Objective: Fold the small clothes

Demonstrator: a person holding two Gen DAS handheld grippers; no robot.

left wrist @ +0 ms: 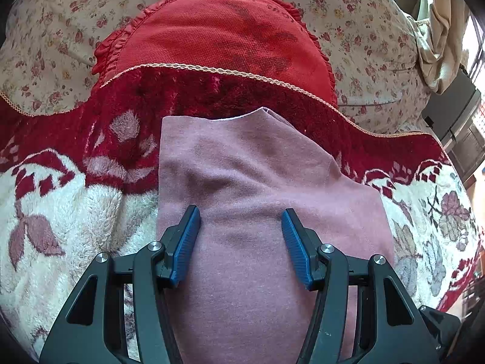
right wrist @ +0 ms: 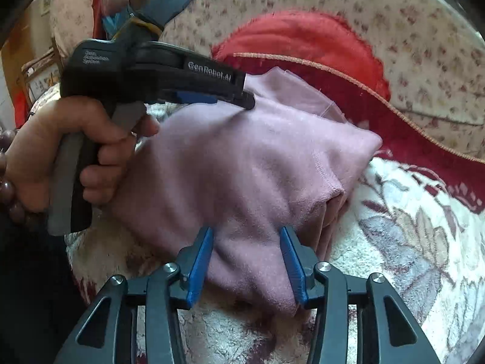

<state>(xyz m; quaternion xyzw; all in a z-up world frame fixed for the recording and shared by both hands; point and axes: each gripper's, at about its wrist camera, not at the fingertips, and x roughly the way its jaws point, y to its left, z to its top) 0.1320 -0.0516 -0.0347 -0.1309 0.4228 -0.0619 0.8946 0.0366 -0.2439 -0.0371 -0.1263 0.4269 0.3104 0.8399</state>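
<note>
Right gripper (right wrist: 246, 236) spread over pink garment (right wrist: 242, 163) on floral blanket (right wrist: 409, 242); left gripper (right wrist: 247, 98) touched garment's far side.

Dusty-pink knit garment (left wrist: 242, 200), folded into rumpled bundle, seam showing, lies on plush red-and-cream floral blanket (left wrist: 60, 212).

Your left tool (left wrist: 241, 215) points forward with its blue pads (left wrist: 185, 248) spread wide apart, nothing pinched between them. Your right tool (right wrist: 246, 236) is likewise spread, pads parted. In the right wrist view, your left hand (right wrist: 75, 154) wraps the left tool's grip, fingers curled around the handle.
</note>
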